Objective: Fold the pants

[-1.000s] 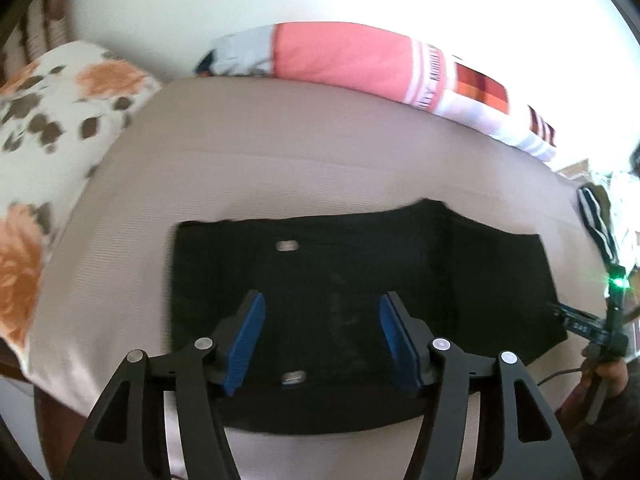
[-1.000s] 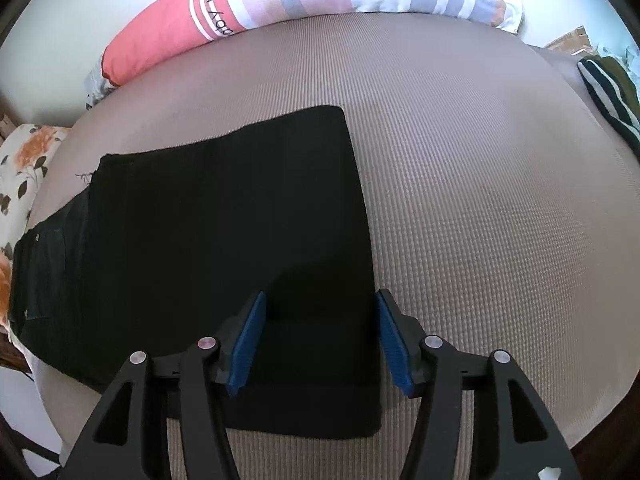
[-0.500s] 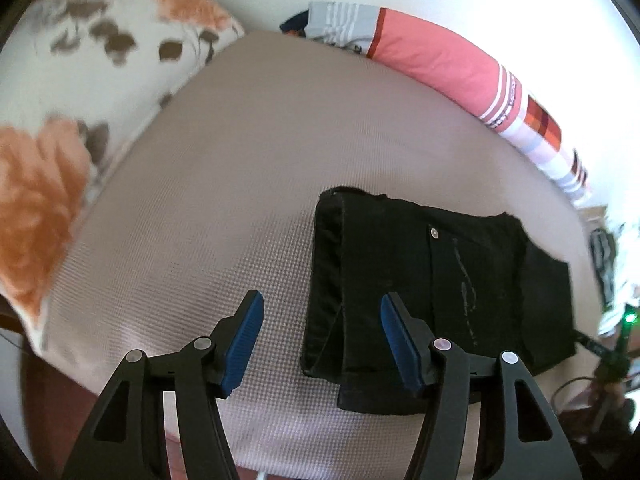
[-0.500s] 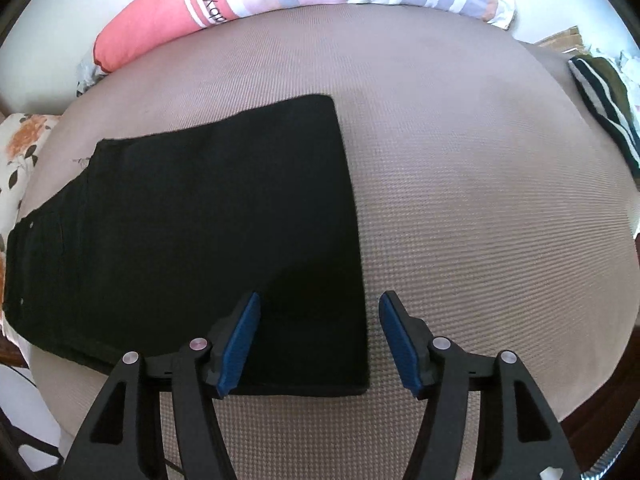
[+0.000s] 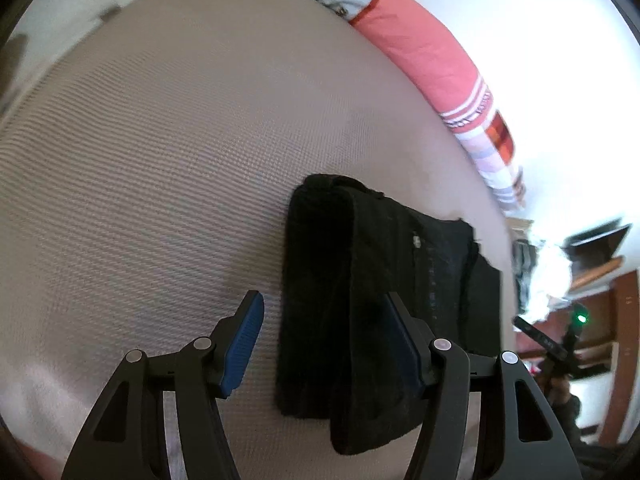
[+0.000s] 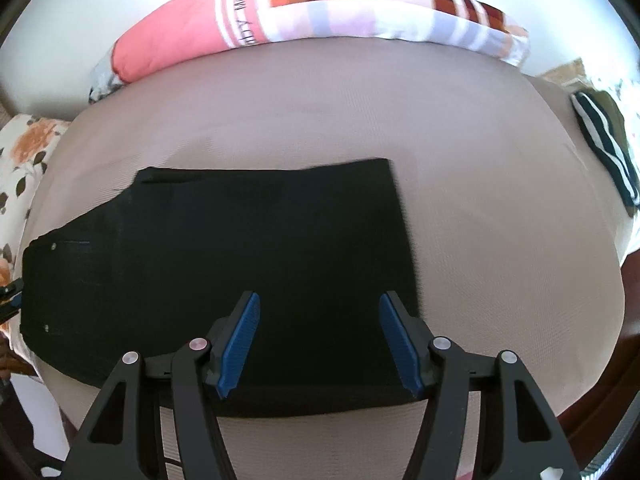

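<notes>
Right wrist, black pants [image 6: 248, 248] folded flat, rectangular

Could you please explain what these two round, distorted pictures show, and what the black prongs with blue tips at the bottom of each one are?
There is no robot here: a person holds a two-finger gripper in each hand, and a fisheye camera on each looks forward along its fingers. The prongs are those fingers, with blue pads. One picture comes from the left gripper, the other from the right gripper. Both look down on a bed with a beige cover, where black pants lie partly folded. A long pink and checked pillow lies along the far edge, and a floral pillow at one end. Both grippers are open and hold nothing; each hangs over an end of the pants.
</notes>
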{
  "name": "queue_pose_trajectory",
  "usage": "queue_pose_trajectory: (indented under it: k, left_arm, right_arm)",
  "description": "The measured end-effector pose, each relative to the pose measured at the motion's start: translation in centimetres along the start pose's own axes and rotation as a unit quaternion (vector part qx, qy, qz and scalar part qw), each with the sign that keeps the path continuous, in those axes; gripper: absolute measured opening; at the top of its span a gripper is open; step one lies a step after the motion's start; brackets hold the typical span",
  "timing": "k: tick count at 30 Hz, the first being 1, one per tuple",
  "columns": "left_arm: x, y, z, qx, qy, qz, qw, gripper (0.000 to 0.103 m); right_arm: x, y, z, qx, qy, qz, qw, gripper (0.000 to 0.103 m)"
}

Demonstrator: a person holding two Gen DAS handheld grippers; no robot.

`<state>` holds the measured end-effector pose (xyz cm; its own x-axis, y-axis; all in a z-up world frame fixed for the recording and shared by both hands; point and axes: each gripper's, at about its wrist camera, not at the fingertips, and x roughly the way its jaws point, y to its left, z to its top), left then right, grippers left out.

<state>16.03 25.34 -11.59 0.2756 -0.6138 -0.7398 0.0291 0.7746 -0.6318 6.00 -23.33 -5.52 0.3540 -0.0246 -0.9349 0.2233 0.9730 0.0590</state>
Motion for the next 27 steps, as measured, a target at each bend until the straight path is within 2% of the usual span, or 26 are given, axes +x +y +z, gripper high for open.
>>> queue_pose_trajectory:
  k: [4,8,13,16,27]
  left_arm:
    - [1.0,0.5,0.5,0.008,0.022,-0.007,0.9997,0.062]
    - [1.2,1.2,1.3,0.005,0.032,-0.036,0.9988,0.062]
    - [1.5,2.7,2.4,-0.013,0.051,-0.097,0.9939,0.061]
    - [2.4,3.3,2.7,-0.043,0.069,-0.141,0.9866,0.06]
    - [5.1,0.5,4.0,-0.021,0.077,-0.157,0.9844,0.059]
  right_arm:
    - [0.3,3.9,1.7,-0.019,-0.001,0.016,1.0,0.06]
    - [0.2,7.5,2.5,-0.039,-0.001,0.033,0.999,0.061]
    - [0.7,11.3,2.9,-0.07,0.004,0.043,0.997,0.062]
    - [0.8,12.5,2.5,-0.077,0.011,0.051,0.996,0.062]
    - [1.8,17.4,2.2,-0.093,0.022,0.101,0.99,0.062]
